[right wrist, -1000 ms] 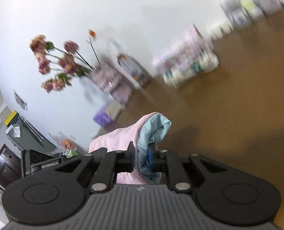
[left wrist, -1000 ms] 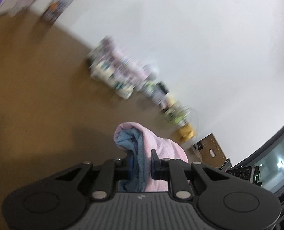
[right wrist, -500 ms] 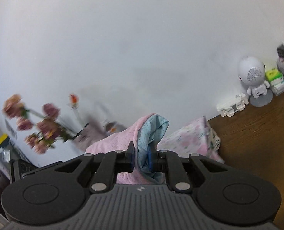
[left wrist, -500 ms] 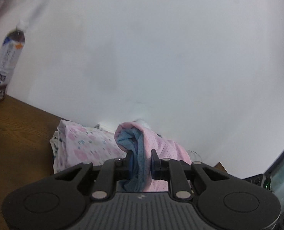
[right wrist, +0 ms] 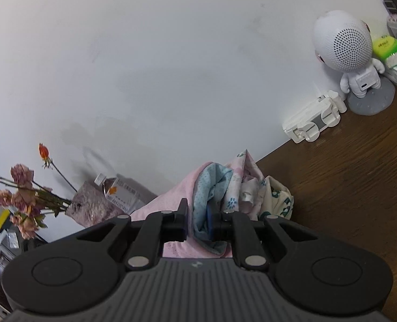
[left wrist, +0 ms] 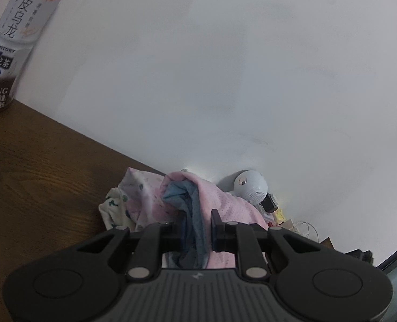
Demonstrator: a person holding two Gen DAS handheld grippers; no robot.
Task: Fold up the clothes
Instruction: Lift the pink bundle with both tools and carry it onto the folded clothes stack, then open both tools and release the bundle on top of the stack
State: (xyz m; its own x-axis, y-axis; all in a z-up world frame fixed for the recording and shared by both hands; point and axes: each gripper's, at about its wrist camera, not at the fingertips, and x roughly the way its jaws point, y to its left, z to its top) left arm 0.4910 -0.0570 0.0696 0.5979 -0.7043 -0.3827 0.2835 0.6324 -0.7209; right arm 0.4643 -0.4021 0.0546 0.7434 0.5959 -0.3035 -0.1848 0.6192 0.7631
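Pink-and-blue garment (left wrist: 214, 201) hangs pinched in both our grippers, left gripper (left wrist: 197, 226) and right gripper (right wrist: 198, 218) clamped on its ends. Stacked folded clothes (right wrist: 254, 187) on the table (right wrist: 359, 174) lie just ahead: eleven o'clock from left, one o'clock from right.

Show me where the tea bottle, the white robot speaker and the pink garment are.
tea bottle (left wrist: 9, 43), left wrist view, on its label.
white robot speaker (right wrist: 344, 44), right wrist view, on its head.
pink garment (left wrist: 225, 201), left wrist view, on its mesh.
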